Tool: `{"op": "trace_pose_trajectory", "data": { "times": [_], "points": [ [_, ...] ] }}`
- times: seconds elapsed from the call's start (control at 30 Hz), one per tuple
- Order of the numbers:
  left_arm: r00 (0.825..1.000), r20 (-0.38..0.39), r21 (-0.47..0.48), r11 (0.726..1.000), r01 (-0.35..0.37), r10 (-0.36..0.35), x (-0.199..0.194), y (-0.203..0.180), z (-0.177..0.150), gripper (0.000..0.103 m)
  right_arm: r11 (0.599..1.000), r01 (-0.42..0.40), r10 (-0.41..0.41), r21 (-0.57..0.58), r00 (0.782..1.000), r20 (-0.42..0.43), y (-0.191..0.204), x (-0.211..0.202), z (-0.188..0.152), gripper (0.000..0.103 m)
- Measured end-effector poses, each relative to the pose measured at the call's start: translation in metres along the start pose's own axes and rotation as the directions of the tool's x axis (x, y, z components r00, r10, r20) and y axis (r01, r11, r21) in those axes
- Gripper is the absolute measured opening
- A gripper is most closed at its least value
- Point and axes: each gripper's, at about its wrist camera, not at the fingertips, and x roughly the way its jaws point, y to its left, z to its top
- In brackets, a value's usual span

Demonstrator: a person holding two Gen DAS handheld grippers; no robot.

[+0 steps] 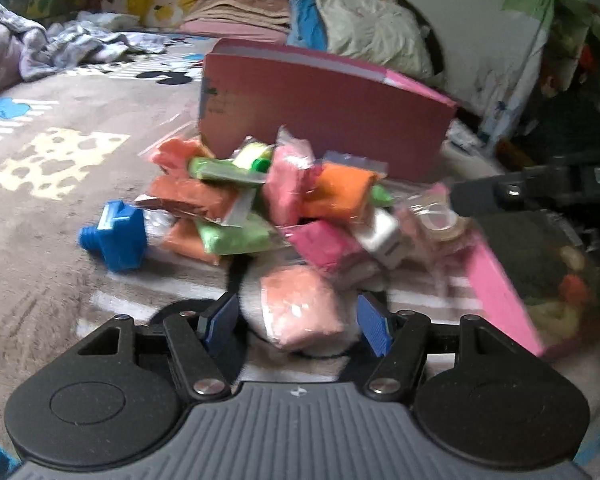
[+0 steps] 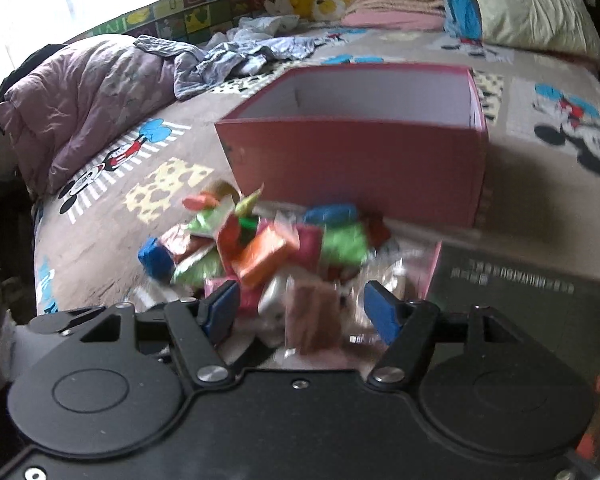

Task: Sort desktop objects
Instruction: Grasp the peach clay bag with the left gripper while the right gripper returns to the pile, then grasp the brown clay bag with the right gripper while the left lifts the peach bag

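A heap of small coloured clay packets (image 1: 260, 200) lies on the bed cover in front of an open pink box (image 1: 328, 116). In the left wrist view my left gripper (image 1: 298, 320) is open, its blue pads on either side of a pale pink packet (image 1: 300, 308) without touching it. In the right wrist view my right gripper (image 2: 300, 308) is open over the same heap (image 2: 268, 248), with a brown packet (image 2: 314, 316) between its pads, apart from both. The pink box (image 2: 352, 160) stands behind, open and empty as far as I see.
A blue plastic block (image 1: 116, 236) lies left of the heap. A pink-edged box lid (image 1: 504, 280) with a dark printed face lies at the right, also in the right wrist view (image 2: 520, 276). A tape roll (image 1: 440, 216) lies beside it. Crumpled quilts, pillows and plush toys lie behind.
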Motion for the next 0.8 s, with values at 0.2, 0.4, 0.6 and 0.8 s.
{"op": "trace_pose_trajectory", "data": {
  "times": [0.2,0.4,0.6,0.8],
  "points": [
    [0.999,-0.006,0.043,0.998,-0.034,0.034,-0.002,0.013,-0.002,0.038,1.0,-0.002,0.002,0.008,1.0,-0.027,0.004,0.017,-0.014,0.068],
    [0.999,-0.031,0.034,0.999,-0.017,0.018,-0.019,0.038,-0.009,0.038,1.0,0.005,-0.005,-0.013,0.999,-0.046,0.012,0.033,-0.02,0.068],
    [1.0,-0.029,0.018,1.0,-0.008,0.009,-0.035,0.051,-0.012,0.064,0.997,-0.064,0.058,-0.052,0.992,-0.114,0.027,0.037,-0.028,0.067],
    [1.0,-0.025,-0.029,1.0,0.01,-0.011,-0.03,0.054,-0.008,0.064,0.999,-0.027,0.029,0.033,0.997,-0.072,0.018,0.036,-0.036,0.067]
  ]
}}
